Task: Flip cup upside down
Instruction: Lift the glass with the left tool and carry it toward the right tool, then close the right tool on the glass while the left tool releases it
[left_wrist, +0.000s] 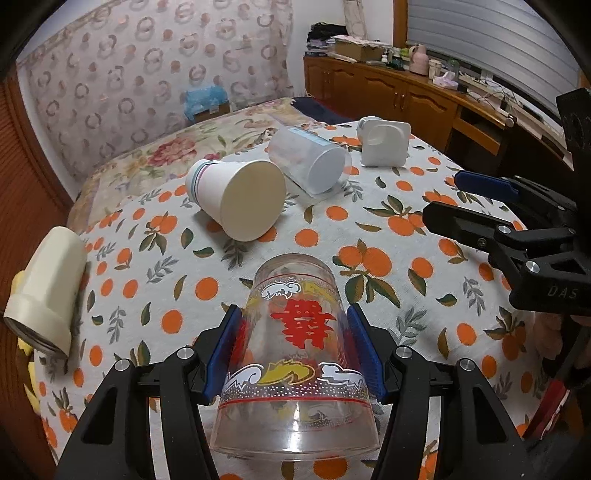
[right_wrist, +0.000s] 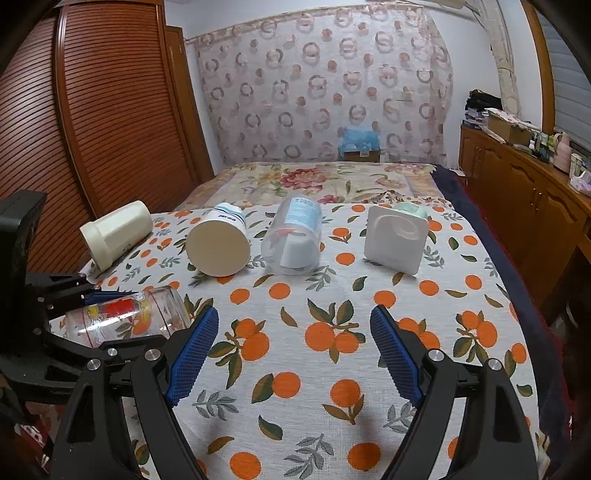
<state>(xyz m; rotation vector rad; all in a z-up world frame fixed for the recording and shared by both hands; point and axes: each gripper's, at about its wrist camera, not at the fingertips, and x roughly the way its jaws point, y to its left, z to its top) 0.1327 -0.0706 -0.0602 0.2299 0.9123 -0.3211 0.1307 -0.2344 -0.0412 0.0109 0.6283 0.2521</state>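
A clear glass cup (left_wrist: 295, 354) with red characters and cloud prints lies between the blue pads of my left gripper (left_wrist: 293, 314), mouth toward the camera and base pointing away. The left gripper is shut on its sides and holds it over the orange-print tablecloth (left_wrist: 406, 229). The right wrist view shows the same cup (right_wrist: 129, 317) held on its side at the left. My right gripper (right_wrist: 293, 317) is open and empty over the middle of the table; it also shows at the right of the left wrist view (left_wrist: 443, 199).
Several other cups lie on their sides on the table: a cream tumbler (right_wrist: 114, 232) at the left edge, a paper cup (right_wrist: 218, 243), a clear plastic cup (right_wrist: 291, 236) and a white square-bottomed cup (right_wrist: 397, 238). A bed (right_wrist: 314, 181) lies beyond, wooden cabinets (right_wrist: 524, 206) at right.
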